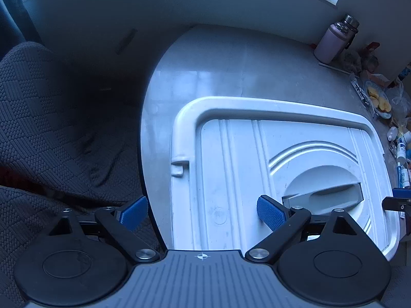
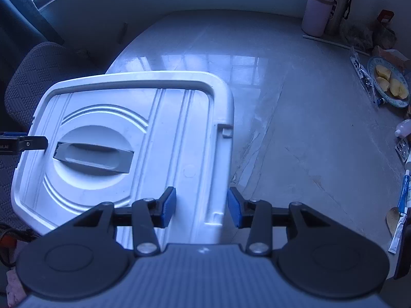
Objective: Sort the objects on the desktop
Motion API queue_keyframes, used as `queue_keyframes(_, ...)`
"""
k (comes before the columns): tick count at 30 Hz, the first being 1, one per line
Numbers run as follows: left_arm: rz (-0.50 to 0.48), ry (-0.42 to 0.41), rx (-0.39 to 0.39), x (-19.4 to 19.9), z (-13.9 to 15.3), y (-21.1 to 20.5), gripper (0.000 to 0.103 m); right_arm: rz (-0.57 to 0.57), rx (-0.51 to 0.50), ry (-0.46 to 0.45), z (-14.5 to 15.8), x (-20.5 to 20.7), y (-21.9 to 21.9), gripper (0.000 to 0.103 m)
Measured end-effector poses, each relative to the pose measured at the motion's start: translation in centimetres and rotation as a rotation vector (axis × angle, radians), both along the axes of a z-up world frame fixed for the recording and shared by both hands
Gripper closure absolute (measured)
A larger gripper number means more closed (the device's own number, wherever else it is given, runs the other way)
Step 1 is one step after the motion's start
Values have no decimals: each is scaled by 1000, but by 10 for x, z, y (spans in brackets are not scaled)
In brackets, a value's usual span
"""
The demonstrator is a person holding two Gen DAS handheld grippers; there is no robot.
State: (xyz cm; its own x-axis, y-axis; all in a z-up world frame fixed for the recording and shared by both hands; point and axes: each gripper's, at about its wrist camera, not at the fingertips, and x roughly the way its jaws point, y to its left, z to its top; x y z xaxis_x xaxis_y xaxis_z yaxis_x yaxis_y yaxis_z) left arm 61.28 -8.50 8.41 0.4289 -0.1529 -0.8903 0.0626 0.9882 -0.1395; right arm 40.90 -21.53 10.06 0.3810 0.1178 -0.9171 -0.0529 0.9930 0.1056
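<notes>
A white plastic box lid (image 1: 231, 159) with a grey recessed handle (image 1: 331, 195) lies on the grey table; it also shows in the right wrist view (image 2: 164, 128) with its handle (image 2: 92, 156). My left gripper (image 1: 203, 214) is wide open over the lid's left edge, one finger off the table side, empty. My right gripper (image 2: 201, 205) is open with its fingers astride the lid's right rim (image 2: 226, 154), not closed on it. Small tubes and bottles (image 1: 402, 154) lie at the table's right edge, and they show in the right wrist view (image 2: 403, 195) too.
A pink bottle (image 2: 317, 12) and a steel flask (image 2: 339, 2) stand at the back right. A plate of apple slices (image 2: 388, 84) and plastic bags sit at the right. A dark fabric chair (image 1: 51, 128) stands left of the table.
</notes>
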Motion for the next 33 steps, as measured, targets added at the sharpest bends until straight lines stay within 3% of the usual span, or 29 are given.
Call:
queue_keyframes(7, 26, -34, 12, -6, 0, -6, 8, -18, 7, -20, 0, -2, 1, 60)
queue_keyframes(11, 45, -96, 39, -18, 3, -14, 7, -25, 7, -53, 1, -7, 1, 57)
queue_keyframes(14, 65, -160, 104, -33, 11, -25, 8, -44, 27, -81, 3, -13, -2, 46)
queue_keyframes(18, 63, -345, 106, -70, 33, -38, 8, -35, 39, -185, 15, -36, 4, 27)
queue_keyframes(19, 68, -366, 115, -79, 38, -43, 8, -18, 25, -195, 18, -42, 8, 21)
queue_keyframes(21, 81, -372, 139, -97, 47, -52, 8, 15, 3, -221, 25, -55, 16, 18)
queue_keyframes(25, 105, -395, 154, -141, 69, -67, 8, 66, -49, -371, 47, -97, 27, 6)
queue_keyframes(26, 114, -421, 152, -154, 73, -70, 8, 85, -78, -434, 52, -111, 30, 2)
queue_keyframes(29, 139, -574, 123, -212, 83, -80, 2, 142, -156, -630, 54, -155, 36, 0)
queue_keyframes(31, 152, -643, 138, -245, 73, -89, 0, 168, -175, -710, 46, -181, 38, 0)
queue_keyframes(33, 163, -670, 171, -271, 58, -98, 0, 161, -161, -718, 32, -201, 39, 0)
